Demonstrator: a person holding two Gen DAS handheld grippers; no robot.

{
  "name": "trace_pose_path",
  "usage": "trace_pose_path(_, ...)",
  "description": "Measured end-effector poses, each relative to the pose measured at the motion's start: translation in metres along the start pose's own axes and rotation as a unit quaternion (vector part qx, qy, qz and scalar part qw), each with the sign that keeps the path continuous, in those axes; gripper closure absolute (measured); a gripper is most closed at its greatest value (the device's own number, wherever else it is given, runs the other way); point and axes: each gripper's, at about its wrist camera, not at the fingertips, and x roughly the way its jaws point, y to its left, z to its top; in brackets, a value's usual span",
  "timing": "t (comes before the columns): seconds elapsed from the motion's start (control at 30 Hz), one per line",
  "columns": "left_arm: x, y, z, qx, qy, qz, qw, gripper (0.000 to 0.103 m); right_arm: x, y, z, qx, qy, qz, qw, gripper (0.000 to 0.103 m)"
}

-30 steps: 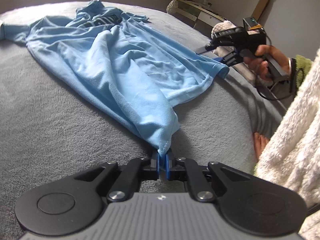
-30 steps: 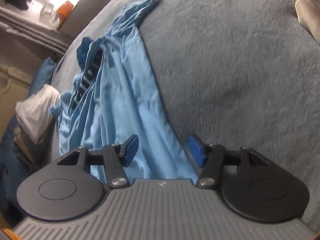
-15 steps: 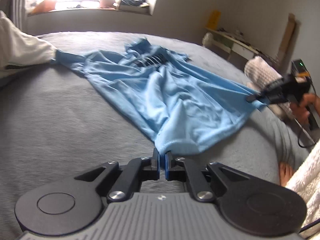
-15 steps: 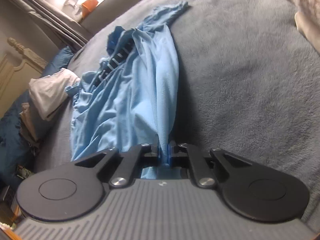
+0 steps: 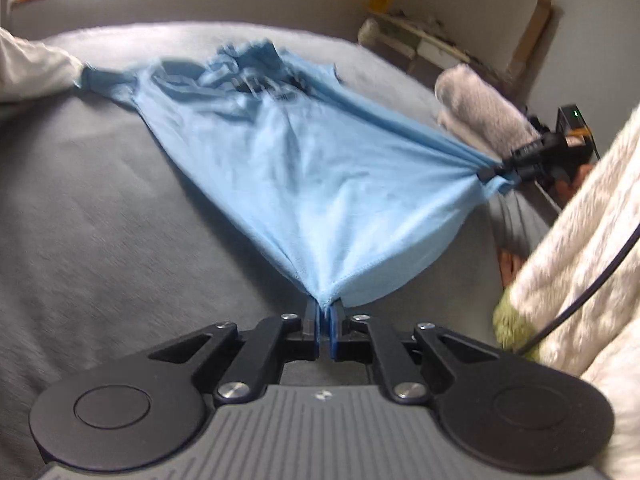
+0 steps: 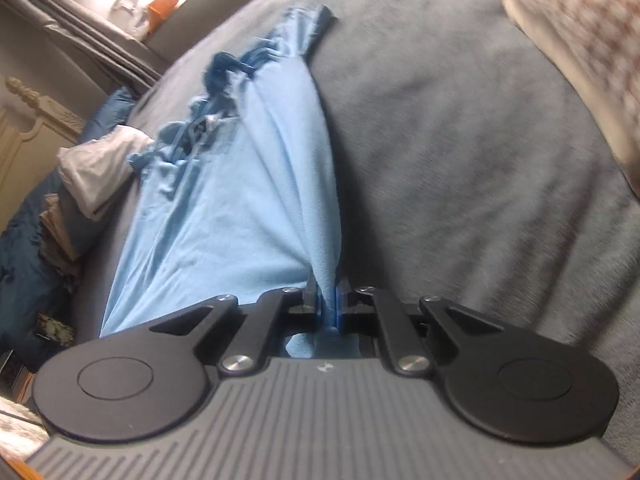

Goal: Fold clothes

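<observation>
- Light-blue shirt (image 5: 304, 176) lies spread on a grey bed (image 5: 100, 240), its bottom edge drawn out between two corners and lifted off the cover; collar end lies far from the cameras.
- Dark print runs across the shirt's chest; the letters are too blurred to read.
- Left gripper (image 5: 325, 312): blue pads pressed together on one hem corner, cloth fanning out taut from the pinch.
- Right gripper (image 6: 327, 304): its jaws have just been closing and now pinch the other hem corner, with a fold of cloth bunched between the pads and a bit hanging below them. From the left wrist view it shows at the right (image 5: 490, 174), the shirt pulled to a point at its tip.
- A hand (image 5: 570, 178) holds that gripper's handle; a cream fluffy sleeve (image 5: 580, 248) fills the right edge, with a black cable across it.
- White cloth (image 5: 28, 68) lies at the shirt's far sleeve.
- Stack of folded clothes (image 6: 92, 172), white on top, sits at the bed's left side in the right wrist view.
- A shelf (image 5: 424, 40) stands by the far wall; what is on it cannot be made out.
</observation>
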Motion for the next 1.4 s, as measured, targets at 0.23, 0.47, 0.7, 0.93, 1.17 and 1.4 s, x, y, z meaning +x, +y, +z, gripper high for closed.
trace_pose_path(0.23, 0.022, 0.037, -0.012, -0.119, 0.059, -0.027, 0.9908, 0.077, 0.012, -0.015, -0.004, 0.014, 0.023, -0.032, 0.999, 0.09)
trace_pose_path(0.47, -0.018, 0.073, 0.014, -0.166, -0.017, -0.011, 0.986, 0.05, -0.018, -0.009, 0.009, -0.025, -0.028, -0.075, 0.996, 0.074)
trace_pose_path(0.7, 0.018, 0.14, 0.092, -0.296, -0.095, 0.016, 0.9501, 0.047, 0.015, -0.001, 0.021, -0.009, -0.027, -0.039, 0.999, 0.073)
trace_pose_path(0.93, 0.098, 0.189, 0.168, -0.318, -0.077, 0.062, 0.9429, 0.048, 0.038, -0.002, 0.017, -0.002, -0.01, -0.032, 0.999, 0.072)
trace_pose_path(1.17, 0.132, 0.211, 0.194, -0.324, -0.076, 0.099, 0.9377, 0.099, 0.041, -0.007, 0.016, 0.009, -0.007, -0.026, 1.0, 0.073)
trace_pose_path(1.4, 0.109, 0.226, 0.202, -0.324, -0.115, 0.124, 0.9308, 0.1, 0.043, -0.005, 0.018, 0.004, 0.011, -0.042, 0.999, 0.095)
